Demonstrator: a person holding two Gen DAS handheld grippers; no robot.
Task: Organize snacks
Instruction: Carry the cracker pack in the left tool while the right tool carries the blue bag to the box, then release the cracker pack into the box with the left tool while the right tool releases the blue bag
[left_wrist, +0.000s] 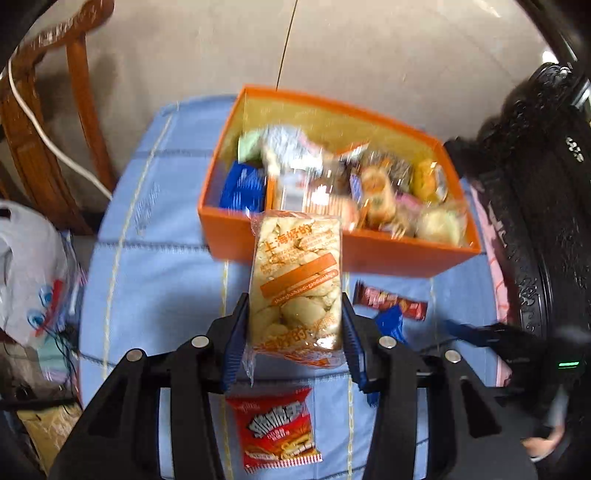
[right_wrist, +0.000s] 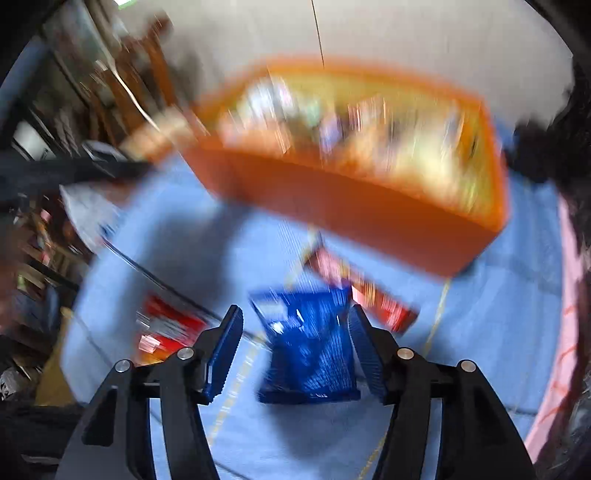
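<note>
Left gripper (left_wrist: 295, 332): jaws part-way closed, blue pads pressing both long edges of a clear-wrapped pastry packet (left_wrist: 295, 288) w/ orange band and lettering. Packet is pinched at its lower half, standing up out of the jaws, lifted clear of the blue checked cloth (left_wrist: 155, 258); its top edge overlaps the near wall of the orange box (left_wrist: 236, 236) in the left wrist view.

Right gripper (right_wrist: 295, 339): jaws spread. A blue ridged packet (right_wrist: 306, 347) sits between the pads; a clear gap shows at the left pad, and the right pad is close beside the packet's edge (contact there can't be judged, the right wrist view is heavily motion-blurred). Whether the packet lies on the cloth or hangs free: can't tell.

Task items:
- Orange box, open top, on the cloth toward the far side, holding a pile of assorted wrapped snacks; a blue packet stands in its near-left corner.
- Red snack bag (left_wrist: 277, 432) w/ white lettering flat on the cloth, below the left gripper.
- Dark red bar wrapper (left_wrist: 388, 299) on the cloth just in front of the box, right of the held packet; the blue packet lies just beside it.

Surroundings: wooden chair (left_wrist: 55, 110) w/ white cable far left, white plastic bag (left_wrist: 29, 266) at left edge, dark carved furniture at right
</note>
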